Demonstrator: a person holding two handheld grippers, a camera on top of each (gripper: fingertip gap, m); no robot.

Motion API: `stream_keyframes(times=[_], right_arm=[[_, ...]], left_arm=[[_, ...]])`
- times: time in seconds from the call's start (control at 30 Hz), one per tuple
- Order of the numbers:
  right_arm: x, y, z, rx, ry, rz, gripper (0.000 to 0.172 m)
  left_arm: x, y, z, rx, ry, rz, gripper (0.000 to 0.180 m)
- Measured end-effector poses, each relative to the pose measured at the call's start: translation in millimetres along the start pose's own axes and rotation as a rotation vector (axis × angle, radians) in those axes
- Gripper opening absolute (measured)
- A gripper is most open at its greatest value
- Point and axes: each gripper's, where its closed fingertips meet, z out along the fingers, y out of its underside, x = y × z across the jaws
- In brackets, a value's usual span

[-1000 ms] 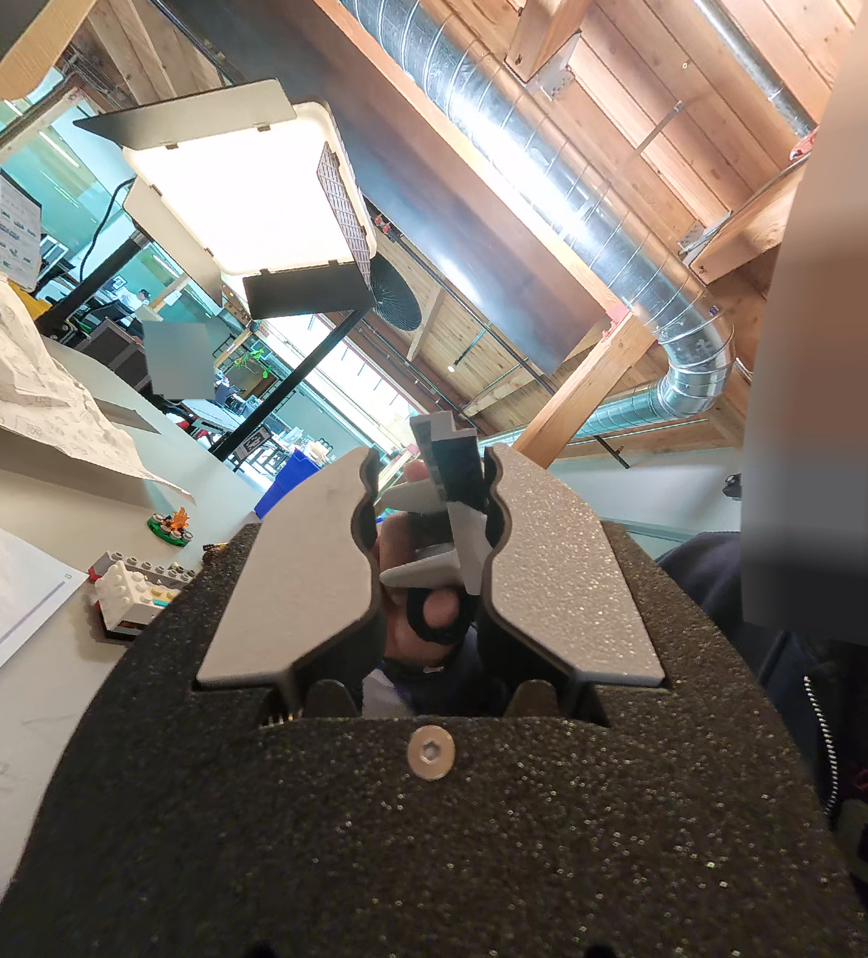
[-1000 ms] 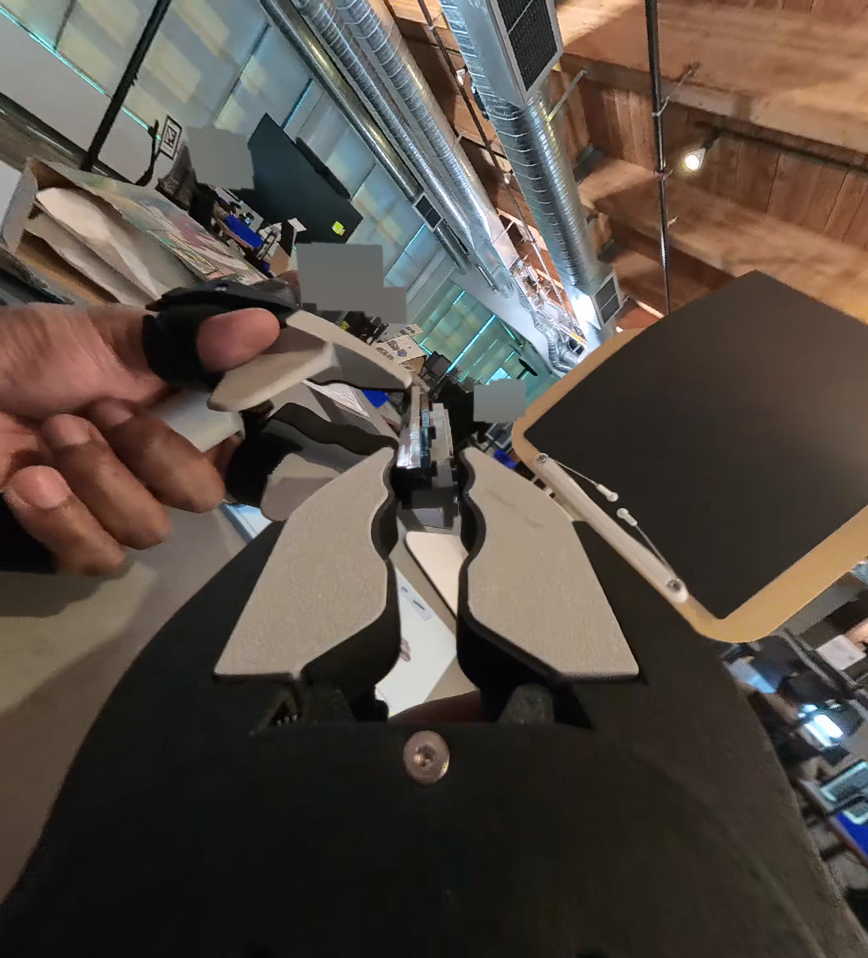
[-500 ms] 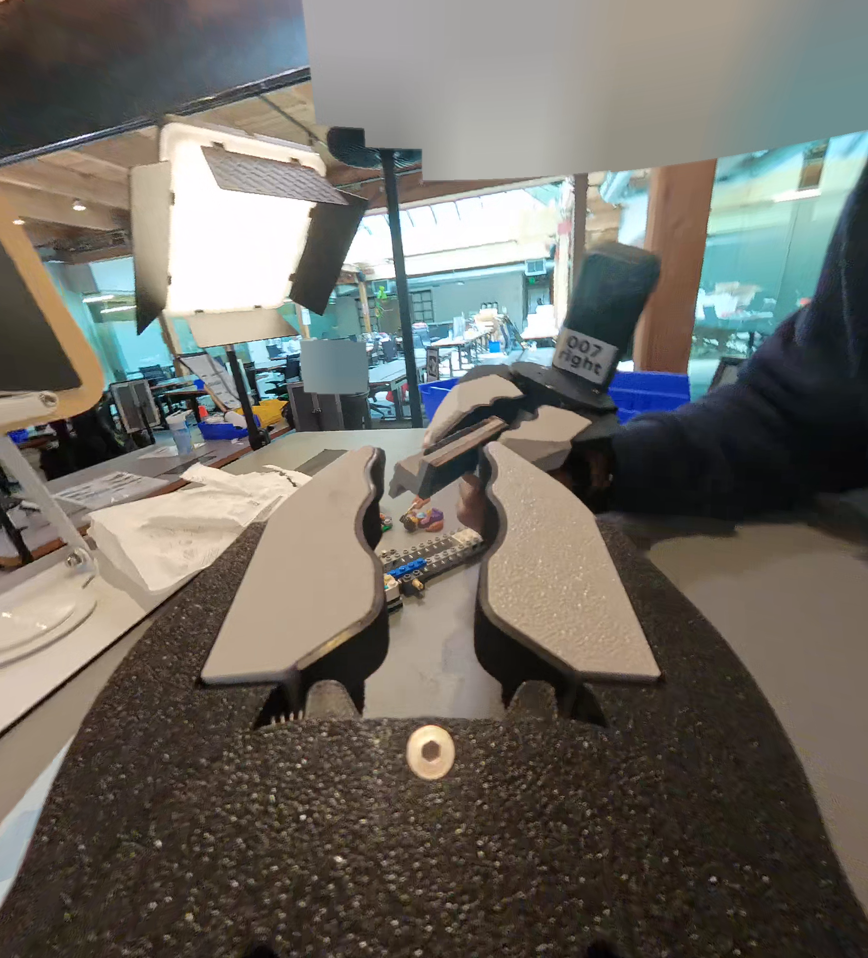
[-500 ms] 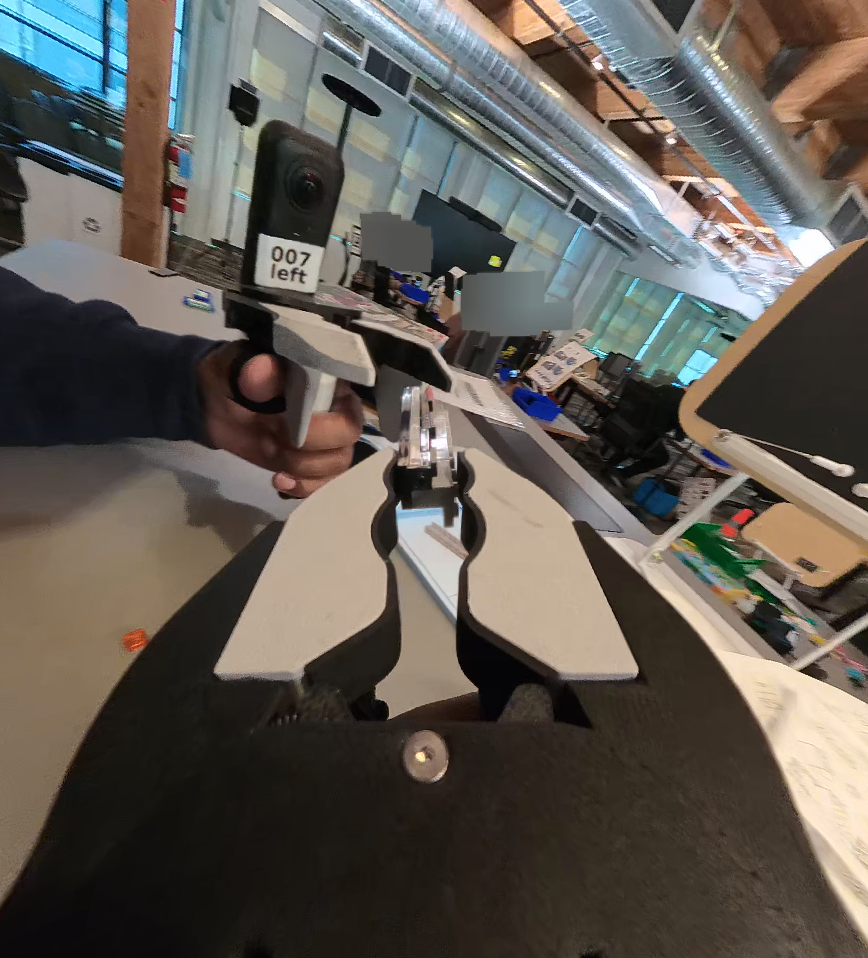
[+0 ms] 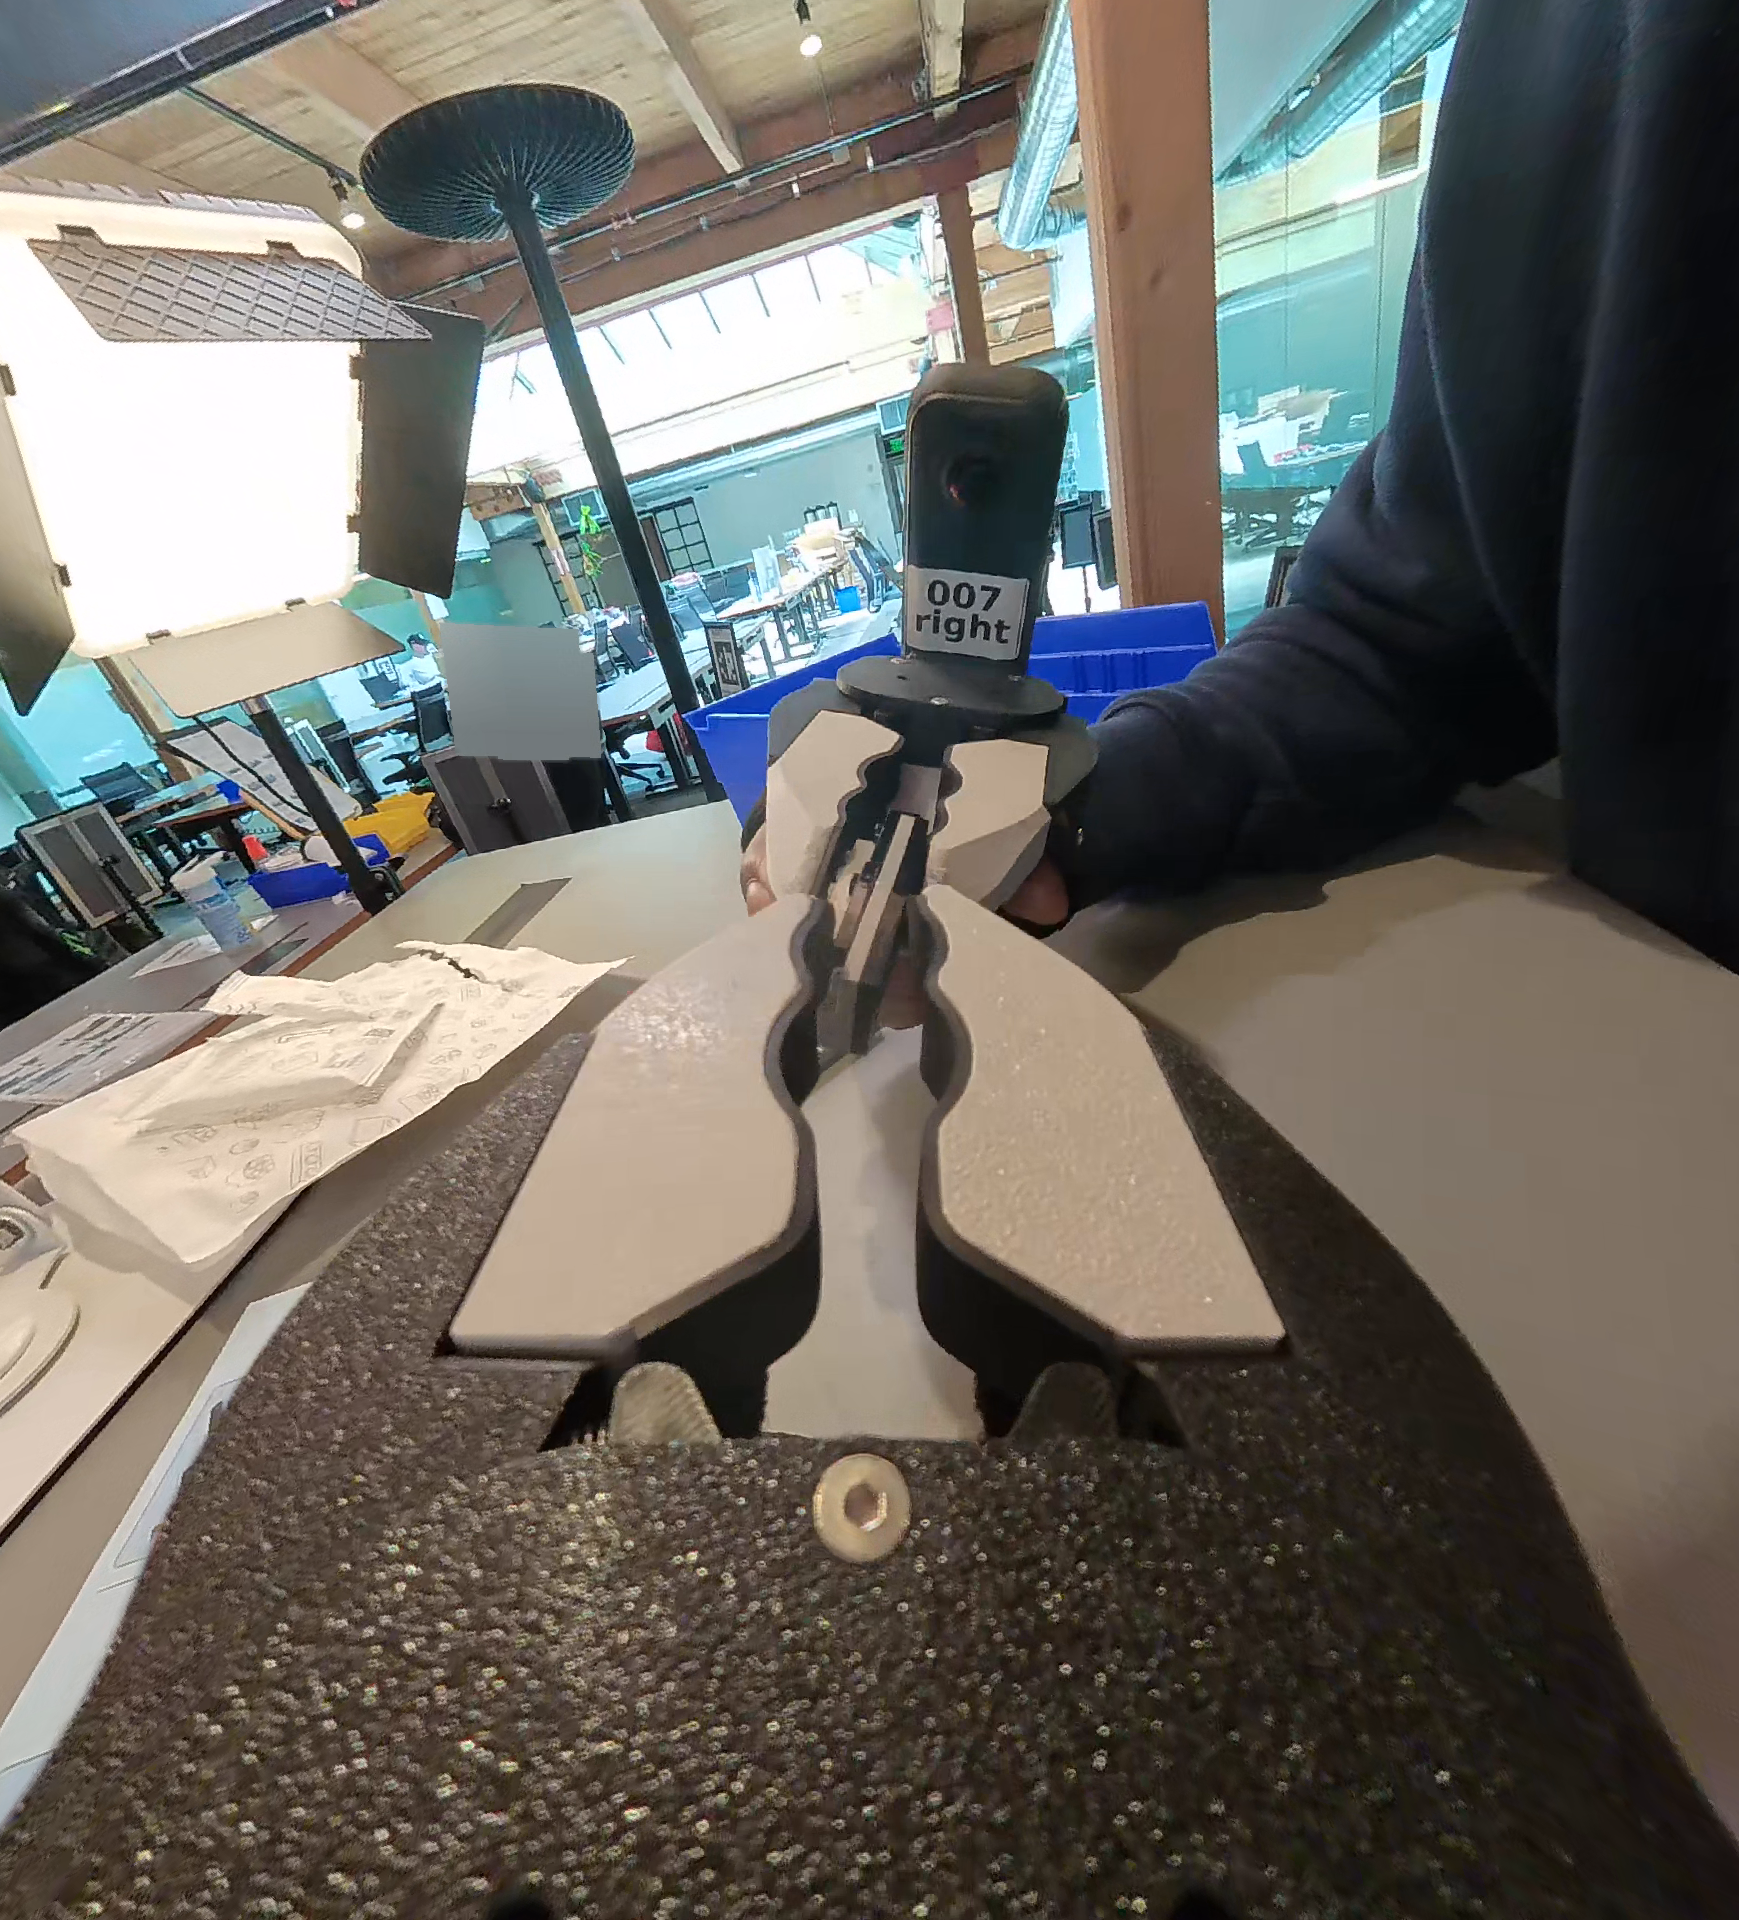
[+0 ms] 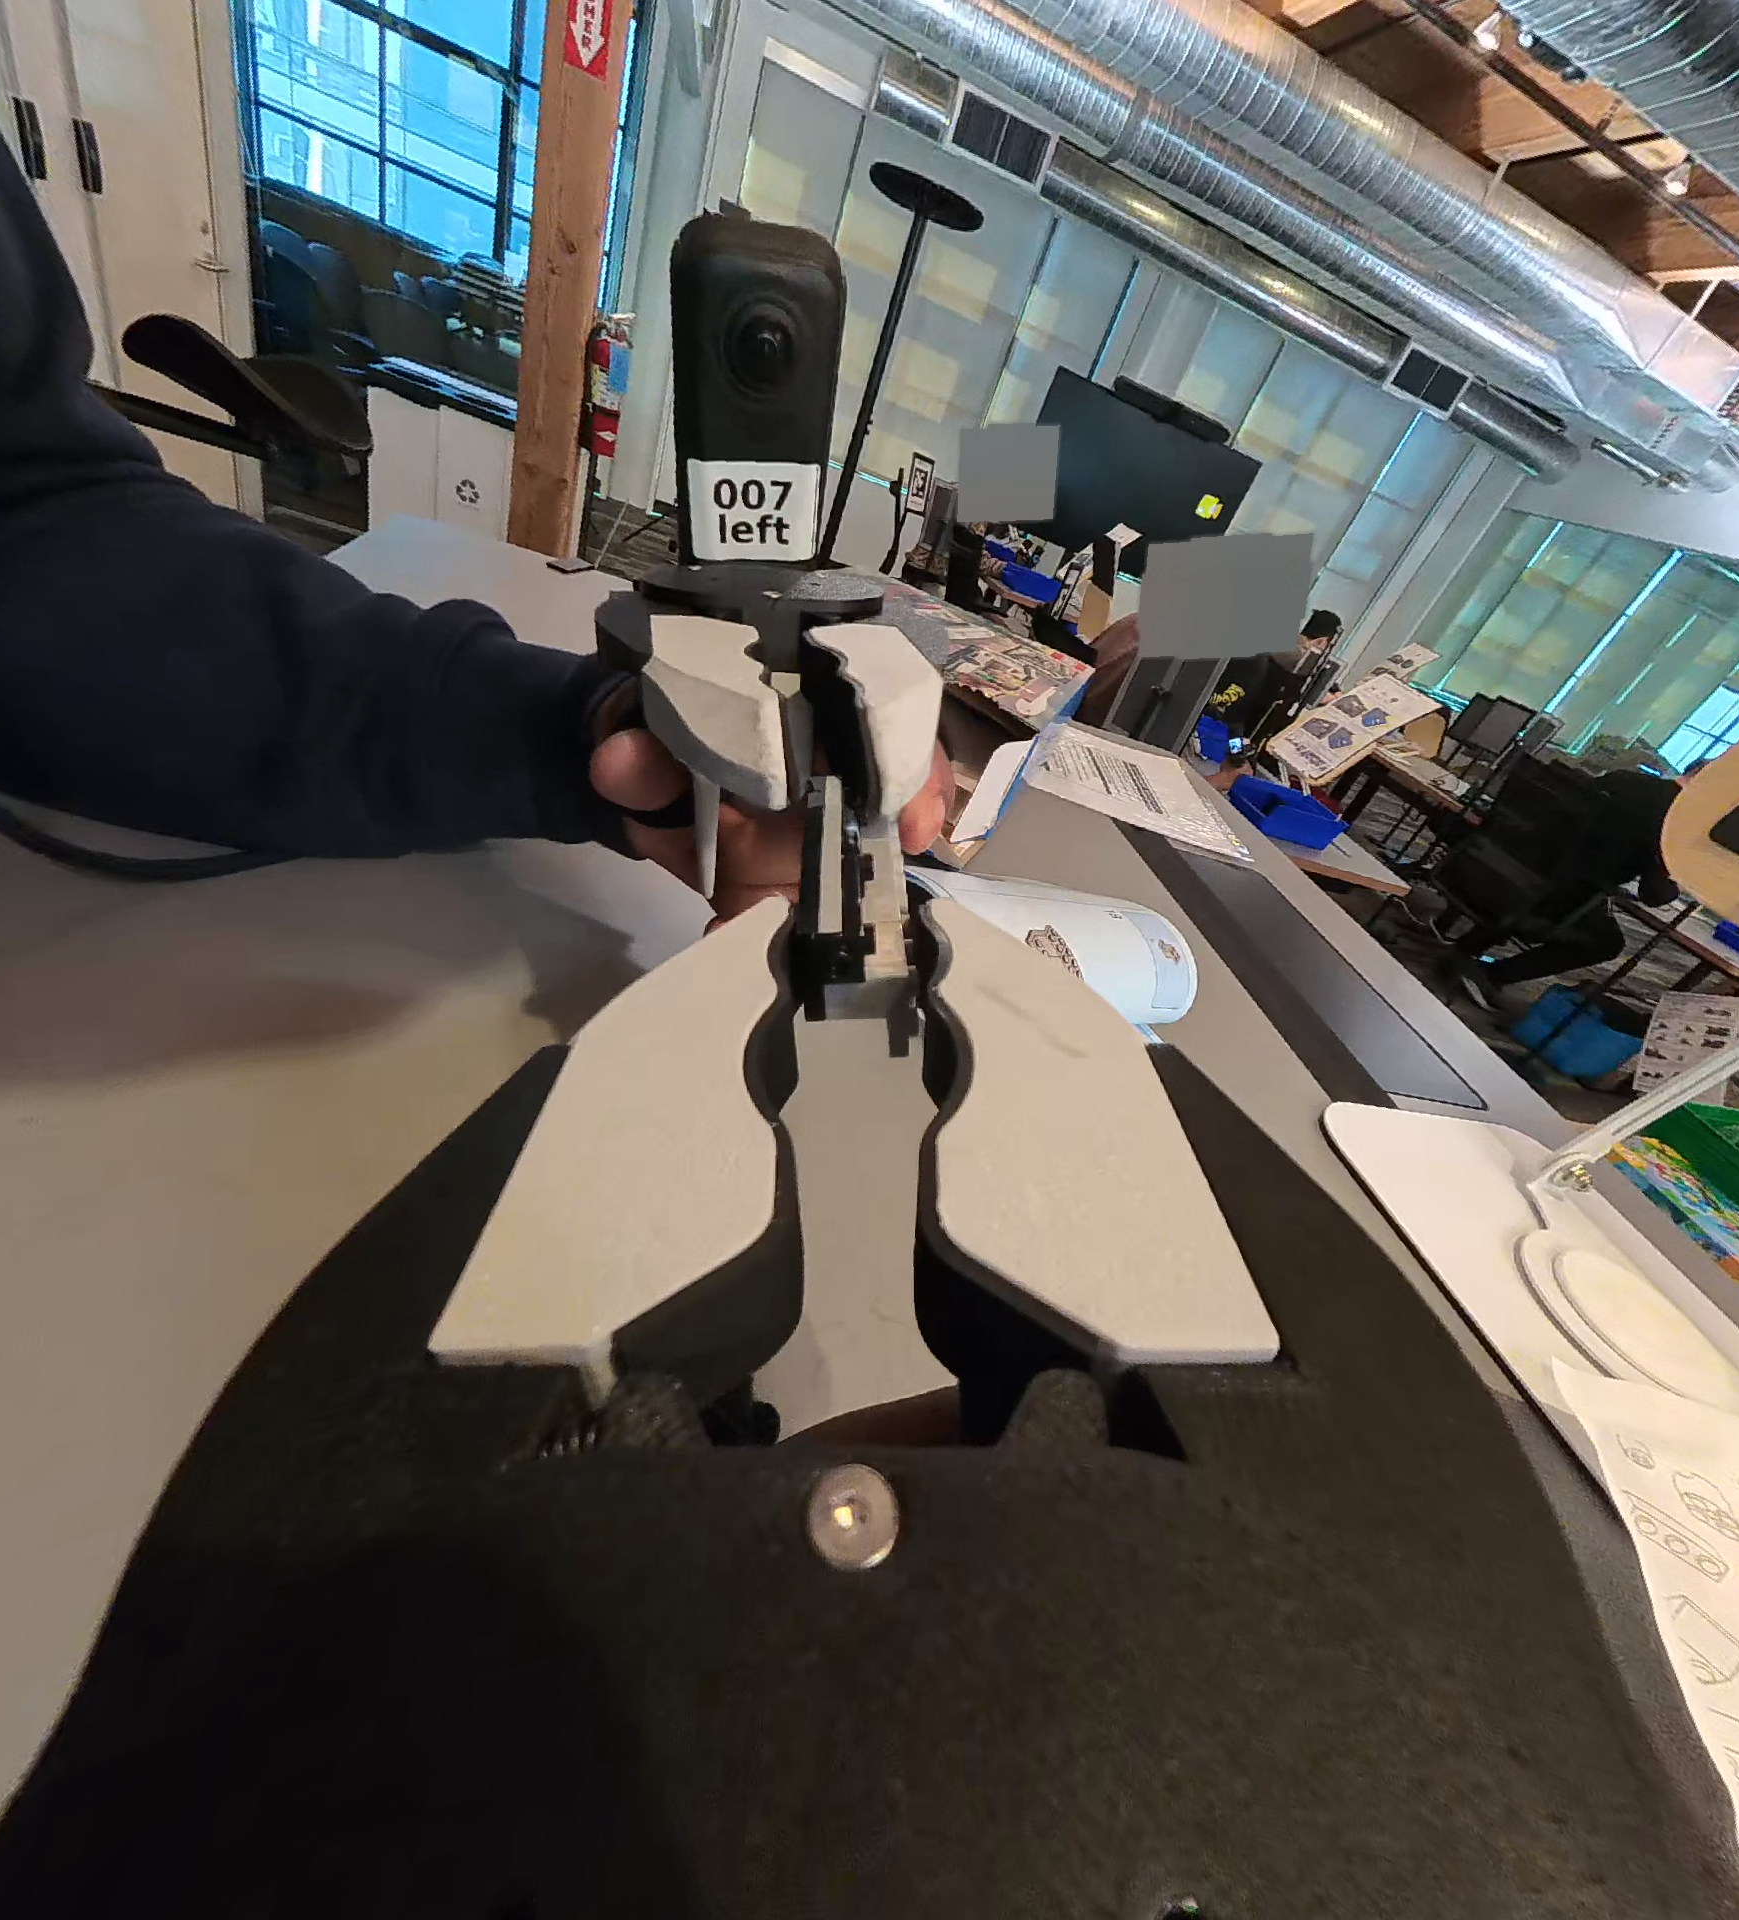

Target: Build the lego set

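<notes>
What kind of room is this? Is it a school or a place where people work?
Probably a big shared workshop or office: rows of desks and chairs, a bright studio light panel on a stand, silver air ducts under a wooden ceiling, and blue parts bins.

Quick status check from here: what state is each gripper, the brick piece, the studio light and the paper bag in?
Right gripper: shut on the black and grey brick assembly.
Left gripper: shut on its far end.
Brick assembly: lifted off the grey table, spanning both grippers.
Square studio light panel: lit.
White printed paper bag: crumpled, torn open.
</notes>
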Motion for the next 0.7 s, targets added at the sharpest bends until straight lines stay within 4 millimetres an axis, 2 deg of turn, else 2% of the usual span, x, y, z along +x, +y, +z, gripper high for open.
stream_keyframes(times=[0.37, 0.5, 0.7], right_arm=[[-4.4, 0.7, 0.4, 0.014, -0.024, 0.017, 0.019], [-1.9, -1.3, -1.3, 0.031, -0.021, 0.043, 0.019], [-1.9, -4.5, -2.9, 0.052, -0.034, 0.071, 0.019]], left_arm=[[-0.7, 3.2, -0.6, -0.016, -0.001, -0.002, 0.002], [-1.6, 1.8, -1.3, -0.001, -0.005, -0.017, 0.015], [0.4, 2.0, -1.9, 0.006, 0.007, -0.020, 0.017]])
